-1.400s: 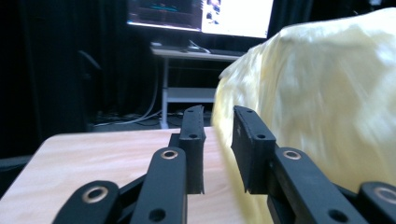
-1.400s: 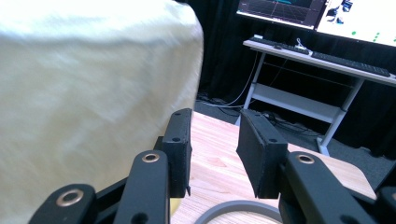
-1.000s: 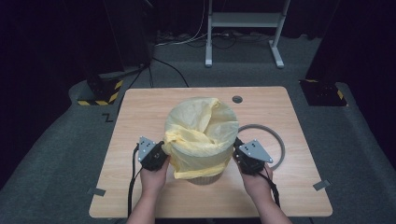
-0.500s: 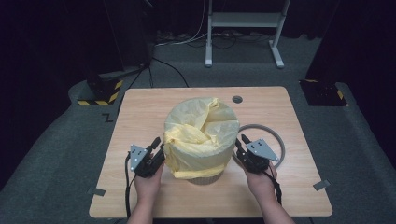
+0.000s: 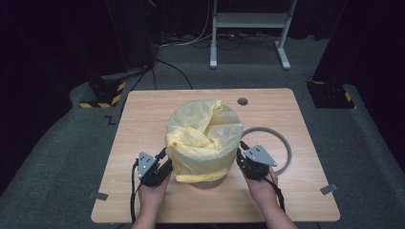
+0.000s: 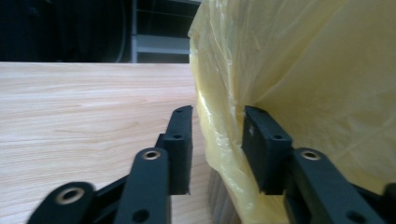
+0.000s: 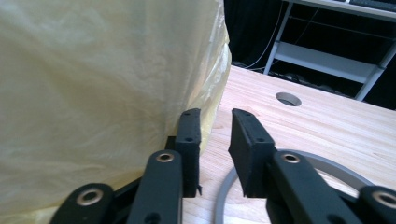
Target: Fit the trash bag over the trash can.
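Between the two tools stands the bin [image 5: 205,179] on the bench [image 5: 143,109], its yellow bag [image 5: 203,138] draped over the rim. Both tools have just let go — the left tool [image 6: 217,135] part open with a loose bag fold between its jaws, the right tool [image 7: 215,135] part open just beside the bag, holding nothing. The overhang looks pulled down; the ring [image 5: 282,143] likely comes next. The bin's axis stands upright — mouth up.

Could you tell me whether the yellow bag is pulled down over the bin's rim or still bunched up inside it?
Pulled over: the yellow bag drapes down the outside of the bin, though loose folds stand bunched at the mouth.
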Demonstrator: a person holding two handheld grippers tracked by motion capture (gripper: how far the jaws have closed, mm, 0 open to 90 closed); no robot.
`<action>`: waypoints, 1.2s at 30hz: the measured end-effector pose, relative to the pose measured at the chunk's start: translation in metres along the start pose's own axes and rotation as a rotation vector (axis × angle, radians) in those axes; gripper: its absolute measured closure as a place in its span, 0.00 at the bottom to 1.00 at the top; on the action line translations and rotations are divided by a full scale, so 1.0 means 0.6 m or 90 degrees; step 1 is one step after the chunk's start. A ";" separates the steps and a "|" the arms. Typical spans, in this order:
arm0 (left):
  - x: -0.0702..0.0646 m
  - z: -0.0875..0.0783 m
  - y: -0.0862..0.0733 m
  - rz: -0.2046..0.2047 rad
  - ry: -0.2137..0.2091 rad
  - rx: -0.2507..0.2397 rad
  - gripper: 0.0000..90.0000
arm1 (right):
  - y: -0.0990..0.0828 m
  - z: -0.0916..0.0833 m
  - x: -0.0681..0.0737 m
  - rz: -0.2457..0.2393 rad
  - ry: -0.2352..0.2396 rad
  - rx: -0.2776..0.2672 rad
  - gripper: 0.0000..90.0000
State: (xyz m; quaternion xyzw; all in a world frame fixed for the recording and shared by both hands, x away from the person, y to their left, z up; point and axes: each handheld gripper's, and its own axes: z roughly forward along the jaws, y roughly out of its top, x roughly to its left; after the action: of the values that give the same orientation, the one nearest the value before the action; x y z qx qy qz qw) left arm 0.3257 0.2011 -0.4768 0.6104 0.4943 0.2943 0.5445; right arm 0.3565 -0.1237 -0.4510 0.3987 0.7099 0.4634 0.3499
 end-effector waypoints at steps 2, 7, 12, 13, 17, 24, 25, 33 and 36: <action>0.013 -0.003 -0.002 -0.001 0.015 -0.002 0.71 | 0.003 0.008 0.012 0.000 0.004 -0.002 0.84; 0.057 -0.014 -0.006 -0.025 0.043 -0.006 0.71 | 0.015 0.038 0.048 -0.007 0.023 0.000 0.84; 0.099 -0.013 0.004 -0.038 0.068 -0.005 0.74 | 0.032 0.069 0.082 -0.011 0.040 0.003 0.84; 0.106 -0.010 0.007 -0.038 0.067 -0.003 0.75 | 0.035 0.074 0.087 -0.016 0.039 0.003 0.82; 0.112 0.000 0.014 -0.027 0.066 -0.001 0.75 | 0.043 0.081 0.080 -0.004 0.043 0.003 0.75; 0.114 -0.028 0.016 -0.016 0.097 -0.001 0.60 | 0.039 0.060 0.059 -0.020 0.026 -0.005 0.69; 0.114 -0.035 0.016 -0.017 0.104 -0.001 0.58 | 0.037 0.056 0.053 -0.018 0.026 -0.005 0.68; 0.100 -0.091 0.005 0.013 0.135 0.016 0.42 | -0.001 0.026 0.011 0.000 0.009 0.008 0.64; 0.095 -0.097 0.004 0.035 0.148 0.069 0.39 | -0.019 0.022 -0.003 -0.001 0.006 0.030 0.61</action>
State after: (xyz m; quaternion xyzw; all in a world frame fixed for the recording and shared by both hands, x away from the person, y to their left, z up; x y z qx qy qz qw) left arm 0.2934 0.2757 -0.4711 0.6142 0.5523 0.3508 0.4412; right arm 0.3657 -0.1231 -0.4659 0.4041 0.7226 0.4479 0.3376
